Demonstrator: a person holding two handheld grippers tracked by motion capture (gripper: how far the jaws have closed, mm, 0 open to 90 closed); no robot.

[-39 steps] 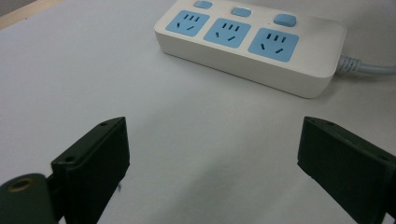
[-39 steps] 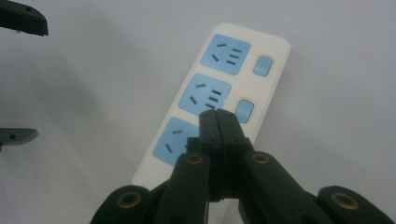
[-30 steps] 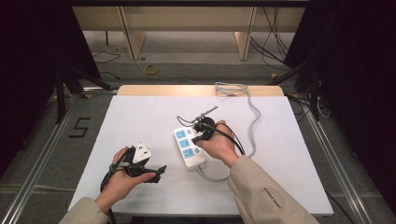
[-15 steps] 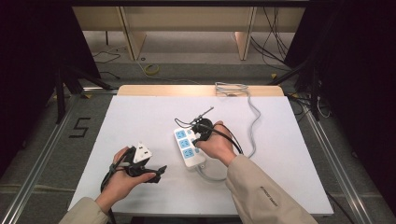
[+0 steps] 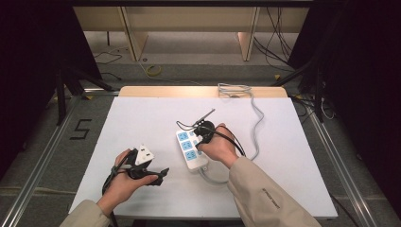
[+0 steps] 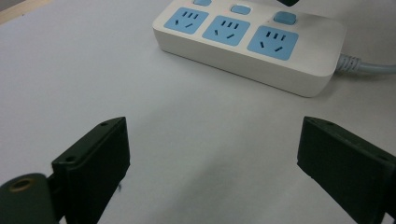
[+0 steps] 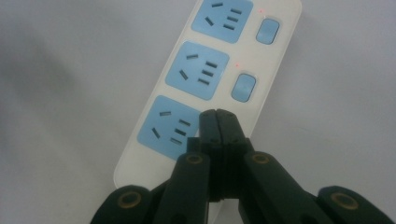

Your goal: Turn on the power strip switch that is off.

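Note:
A white power strip [image 5: 190, 150] with three blue sockets and blue switches lies mid-table, its grey cable [image 5: 256, 124] running off to the back right. My right gripper [image 5: 202, 135] hovers over the strip's far end. In the right gripper view the right gripper [image 7: 217, 117] is shut with nothing in it, tips over the nearest socket, next to the strip [image 7: 211, 70] edge where the switches [image 7: 244, 87] sit. My left gripper [image 5: 161, 174] rests low at the front left, open. In the left gripper view the left gripper [image 6: 212, 163] faces the strip [image 6: 252, 44] from a short way off.
The white tabletop [image 5: 142, 118] spreads wide around the strip. The coiled end of the cable [image 5: 232, 89] lies at the table's back edge. Small red lights [image 7: 237, 66] glow beside two switches. Shelving and floor cables sit beyond the table.
The right hand has shifted only very slightly over the power strip. The left gripper has stayed where it was, still open.

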